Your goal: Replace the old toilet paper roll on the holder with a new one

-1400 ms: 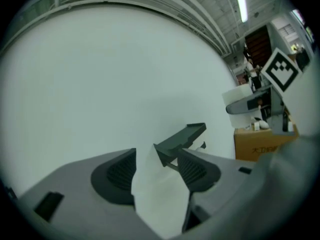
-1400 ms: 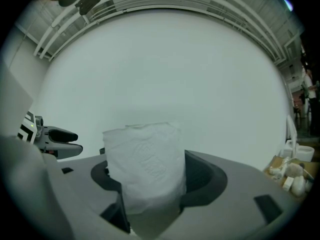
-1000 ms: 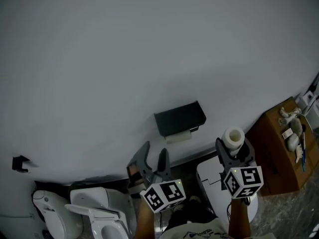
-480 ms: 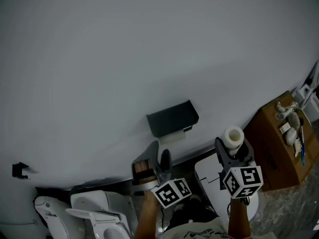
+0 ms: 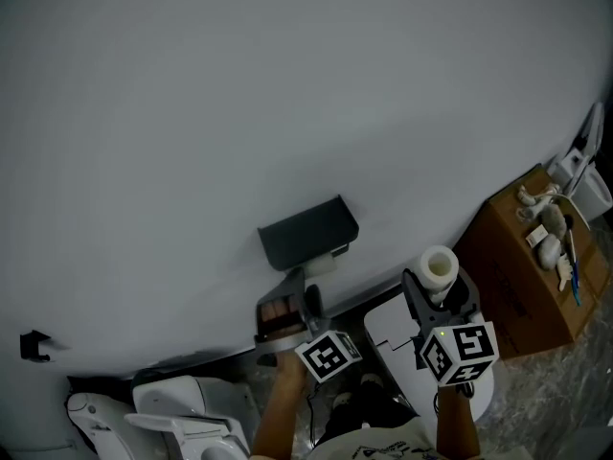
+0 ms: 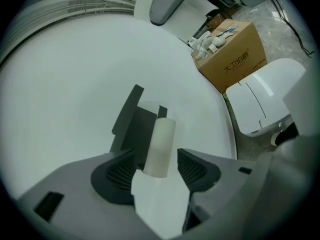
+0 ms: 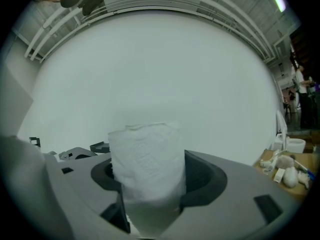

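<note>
A black holder [image 5: 308, 232] hangs on the grey wall, with the thin, nearly used-up old roll [image 5: 326, 260] under it. My left gripper [image 5: 302, 287] reaches up to it and is open. In the left gripper view the old roll [image 6: 161, 144] stands between the two pads [image 6: 119, 172] with a gap on each side, and a loose sheet [image 6: 161, 206] hangs down from it in front of the holder [image 6: 134, 126]. My right gripper [image 5: 439, 293] is shut on the new toilet paper roll [image 5: 439, 267], held upright to the right; the new roll [image 7: 147, 166] fills the right gripper [image 7: 149, 186].
A cardboard box [image 5: 532, 262] with small items on top stands at the right, also visible as the box [image 6: 235, 59] in the left gripper view. A white bin [image 5: 395, 338] sits below the grippers. A white toilet [image 5: 182, 415] is at the lower left, a small black hook [image 5: 34, 345] on the wall.
My left gripper has risen toward the holder, and its jaws now flank the old roll. The right gripper has kept hold of the new roll and barely moved.
</note>
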